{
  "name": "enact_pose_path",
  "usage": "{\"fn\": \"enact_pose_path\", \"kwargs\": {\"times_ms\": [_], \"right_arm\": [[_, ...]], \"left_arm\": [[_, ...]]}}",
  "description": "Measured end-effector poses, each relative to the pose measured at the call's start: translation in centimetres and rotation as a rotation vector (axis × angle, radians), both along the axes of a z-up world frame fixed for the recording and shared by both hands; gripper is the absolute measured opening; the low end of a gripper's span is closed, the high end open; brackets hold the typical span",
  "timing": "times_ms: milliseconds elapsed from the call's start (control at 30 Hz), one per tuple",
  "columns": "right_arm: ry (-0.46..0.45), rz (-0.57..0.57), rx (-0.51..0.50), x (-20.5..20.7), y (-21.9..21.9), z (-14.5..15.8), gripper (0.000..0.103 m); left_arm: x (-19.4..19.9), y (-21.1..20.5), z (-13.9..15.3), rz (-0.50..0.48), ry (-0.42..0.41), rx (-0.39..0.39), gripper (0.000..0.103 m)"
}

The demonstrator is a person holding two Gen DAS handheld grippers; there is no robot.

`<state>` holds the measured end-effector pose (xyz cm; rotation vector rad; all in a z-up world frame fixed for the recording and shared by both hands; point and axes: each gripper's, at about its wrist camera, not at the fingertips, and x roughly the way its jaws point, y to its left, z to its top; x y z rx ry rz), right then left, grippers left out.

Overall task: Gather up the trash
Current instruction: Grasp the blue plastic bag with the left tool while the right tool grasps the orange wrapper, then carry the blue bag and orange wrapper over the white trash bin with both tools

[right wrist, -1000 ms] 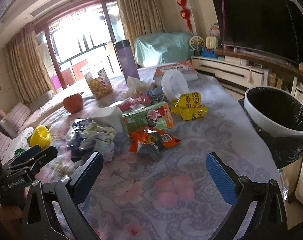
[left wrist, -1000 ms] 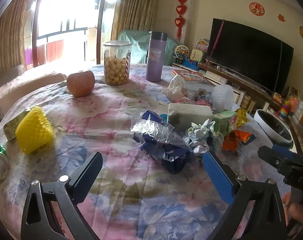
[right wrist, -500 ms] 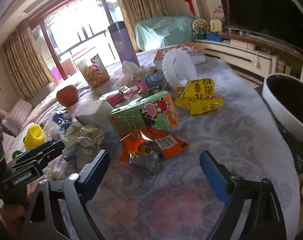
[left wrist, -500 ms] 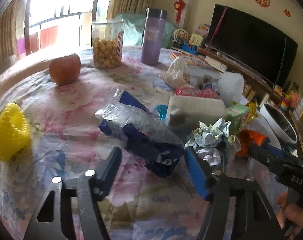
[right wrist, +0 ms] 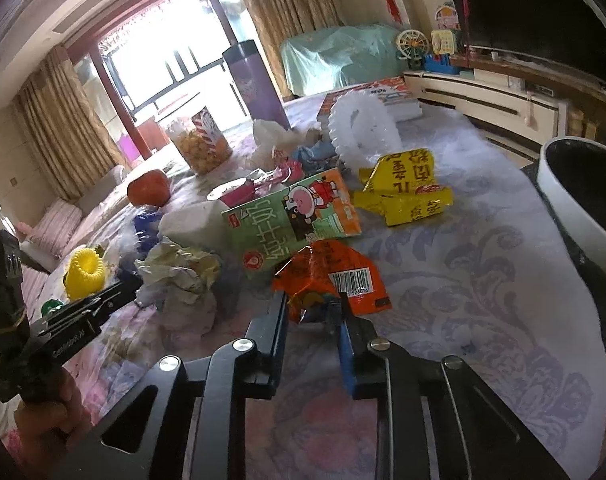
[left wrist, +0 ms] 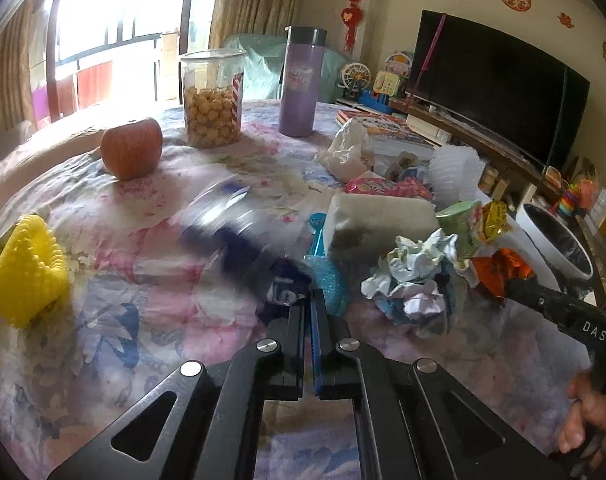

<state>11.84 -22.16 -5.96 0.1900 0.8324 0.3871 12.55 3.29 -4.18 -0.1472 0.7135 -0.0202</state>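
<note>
Both grippers closed since 1 s ago: left gripper (left wrist: 311, 308) pinches the blue plastic bag (left wrist: 239, 236) mid-frame, right gripper (right wrist: 313, 312) clamps the orange wrapper (right wrist: 335, 272) centre. Bin (right wrist: 583, 196) at right edge looks empty; most trash remains.

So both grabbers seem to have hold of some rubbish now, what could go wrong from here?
The left gripper pinches only a corner of the blue plastic bag, so it may slip out. The right gripper grips the orange wrapper by its edge; lifting could drag the milk carton along or miss the bin.
</note>
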Motion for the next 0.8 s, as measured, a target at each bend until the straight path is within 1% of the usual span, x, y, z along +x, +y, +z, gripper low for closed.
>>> {"fn": "enact_pose_path", "kwargs": {"times_ms": [167,267,367,533,800], "right_arm": [[-0.012,-0.015,0.011,-0.8,-1.1,0.6,0.022],[-0.020,-0.021,0.019,-1.1,-1.4,1.0,0.022],[-0.032,-0.033,0.024,-1.5,-2.2,1.4,0.022],[-0.044,-0.055,0.039,-2.2,-3.7,1.9,0.022],[-0.053,-0.110,0.047,-3.0,-6.5,2.3,0.022]], "left_arm": [[-1.5,-0.7,1.4,-0.018,-0.038,0.010,0.000],[-2.5,-1.2,2.2,-0.040,-0.054,-0.002,0.000],[-3.2,-2.3,3.1,-0.072,-0.078,0.007,0.000],[-3.9,-4.3,4.7,-0.142,-0.110,0.010,0.000],[-3.6,-8.4,5.1,-0.260,-0.110,0.010,0.000]]}}
